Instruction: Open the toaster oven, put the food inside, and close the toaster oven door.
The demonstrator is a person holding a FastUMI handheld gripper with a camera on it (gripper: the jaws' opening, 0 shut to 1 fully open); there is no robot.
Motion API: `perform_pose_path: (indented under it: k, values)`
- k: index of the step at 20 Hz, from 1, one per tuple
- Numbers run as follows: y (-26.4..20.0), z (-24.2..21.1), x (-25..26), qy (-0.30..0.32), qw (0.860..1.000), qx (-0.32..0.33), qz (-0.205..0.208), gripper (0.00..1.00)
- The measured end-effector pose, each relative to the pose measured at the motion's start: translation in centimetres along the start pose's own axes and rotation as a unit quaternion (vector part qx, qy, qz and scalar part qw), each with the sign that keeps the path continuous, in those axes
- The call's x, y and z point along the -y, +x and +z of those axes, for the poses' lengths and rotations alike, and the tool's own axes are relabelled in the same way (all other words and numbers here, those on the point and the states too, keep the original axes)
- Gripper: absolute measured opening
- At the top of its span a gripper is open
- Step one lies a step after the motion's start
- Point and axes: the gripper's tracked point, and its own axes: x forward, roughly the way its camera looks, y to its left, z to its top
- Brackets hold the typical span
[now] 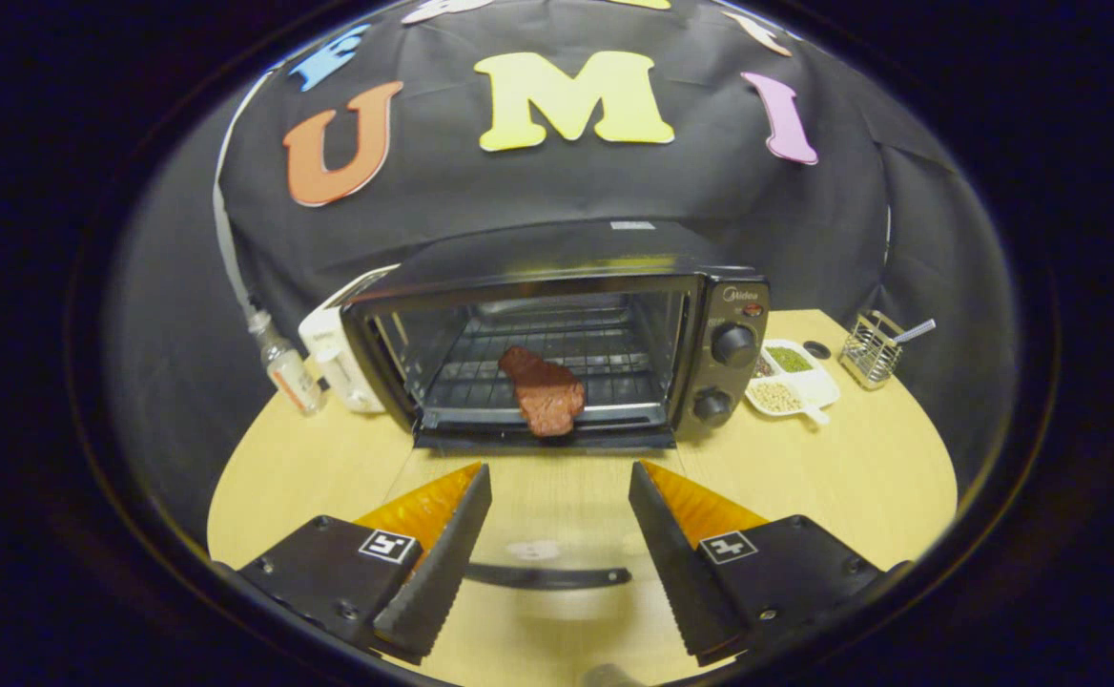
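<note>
Between the fingers, the door handle (549, 576) lies low, with the glass door (538, 534) folded flat over the table (853, 496). Gripper (557, 487) is level and centred on the toaster oven (557, 334); its fingers are spread wide, released, gripping nothing. Beyond the fingertips, the food (544, 391) rests on the oven rack (605, 367), at its front edge. Right of the oven stands a divided dish (795, 380).

A light wooden table (900, 477) is seen bearing a toaster oven (557, 334), bottle (288, 372), divided dish (795, 382) and wire holder (870, 350).
</note>
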Motion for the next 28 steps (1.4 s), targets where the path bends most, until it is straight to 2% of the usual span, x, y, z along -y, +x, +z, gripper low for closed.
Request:
perform_pose_path:
  k: [6, 11, 18, 28]
  values:
    - [-2.0, -6.6, 1.1, -0.027, 0.998, -0.053, 0.001, 0.93]
    - [-1.1, -10.7, 1.0, -0.016, 0.996, -0.092, 0.001, 0.93]
    - [2.3, -11.3, -0.2, -0.032, 0.994, -0.105, 0.001, 0.93]
    - [3.9, -11.2, 0.2, -0.045, 0.992, -0.120, -0.005, 0.93]
